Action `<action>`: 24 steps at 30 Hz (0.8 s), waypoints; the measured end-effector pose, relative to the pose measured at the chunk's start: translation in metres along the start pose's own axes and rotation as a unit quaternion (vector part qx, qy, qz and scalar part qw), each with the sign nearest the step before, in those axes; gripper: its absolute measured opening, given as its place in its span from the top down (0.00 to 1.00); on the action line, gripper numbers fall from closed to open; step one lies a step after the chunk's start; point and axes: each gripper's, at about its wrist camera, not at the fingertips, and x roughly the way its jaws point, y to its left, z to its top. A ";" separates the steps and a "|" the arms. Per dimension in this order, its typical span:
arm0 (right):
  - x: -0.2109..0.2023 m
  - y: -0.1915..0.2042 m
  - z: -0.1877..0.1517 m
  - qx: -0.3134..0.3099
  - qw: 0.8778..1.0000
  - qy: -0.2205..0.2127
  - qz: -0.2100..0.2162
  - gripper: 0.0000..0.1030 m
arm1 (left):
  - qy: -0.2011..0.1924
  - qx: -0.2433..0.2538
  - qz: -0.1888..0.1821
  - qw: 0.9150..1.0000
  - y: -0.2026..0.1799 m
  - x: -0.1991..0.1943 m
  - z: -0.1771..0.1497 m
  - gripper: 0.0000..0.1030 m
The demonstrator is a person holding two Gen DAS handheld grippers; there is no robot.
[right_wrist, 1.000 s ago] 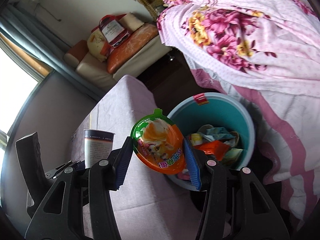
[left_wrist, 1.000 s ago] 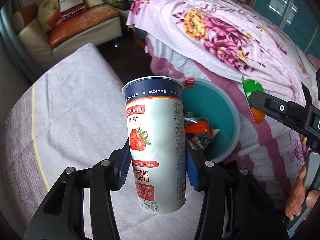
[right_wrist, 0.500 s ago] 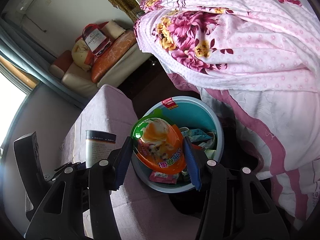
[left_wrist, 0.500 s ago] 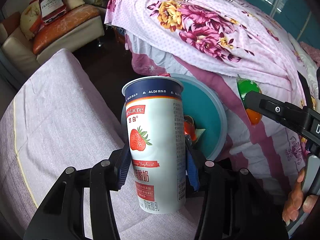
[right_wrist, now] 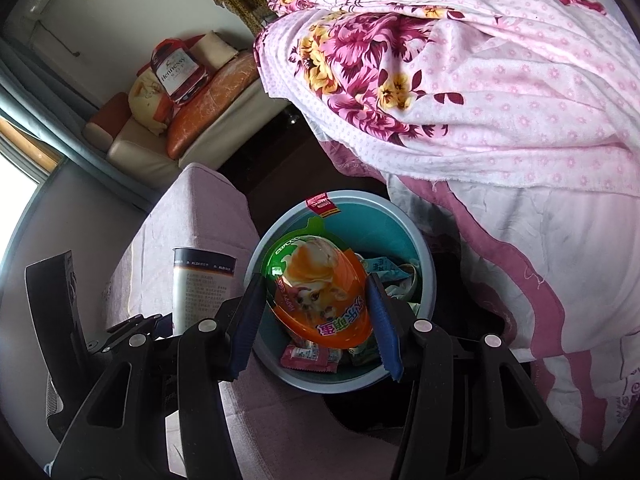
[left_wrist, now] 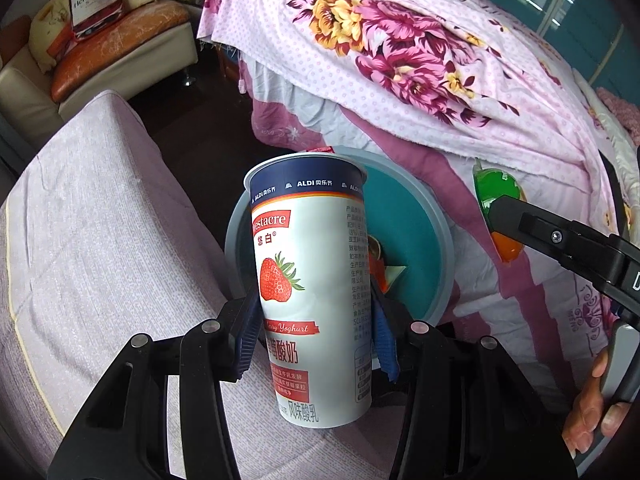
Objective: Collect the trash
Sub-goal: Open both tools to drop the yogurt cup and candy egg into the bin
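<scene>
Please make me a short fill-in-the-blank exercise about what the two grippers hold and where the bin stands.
1. The left gripper is shut on a tall ______ cup.
2. The right gripper holds an egg-shaped pack that is orange and ______.
3. The pack hangs above the teal ______.
4. The fruit pictured on the cup is a ______.

Missing words: yoghurt; green; bin; strawberry
</scene>
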 end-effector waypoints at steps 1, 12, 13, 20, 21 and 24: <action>0.000 0.000 0.000 0.000 1.000 0.001 -0.003 0.53 | 0.000 0.000 -0.001 1.000 0.001 0.000 0.001 0.52; 0.010 0.012 0.007 -0.010 1.000 0.009 -0.027 0.53 | -0.022 -0.006 0.002 1.000 0.012 -0.002 0.007 0.20; 0.011 0.013 0.007 -0.011 0.999 0.010 -0.029 0.53 | -0.028 -0.007 0.010 1.000 0.014 -0.004 0.006 0.16; 0.022 0.024 0.007 -0.019 0.999 0.018 -0.036 0.53 | -0.024 -0.029 0.015 0.999 0.035 -0.009 0.000 0.10; 0.024 0.026 0.007 -0.021 0.999 0.020 -0.036 0.53 | -0.022 -0.032 0.014 0.999 0.038 -0.010 -0.001 0.10; 0.030 0.032 0.008 -0.025 0.999 0.024 -0.039 0.53 | -0.020 -0.041 0.014 0.999 0.048 -0.012 -0.006 0.10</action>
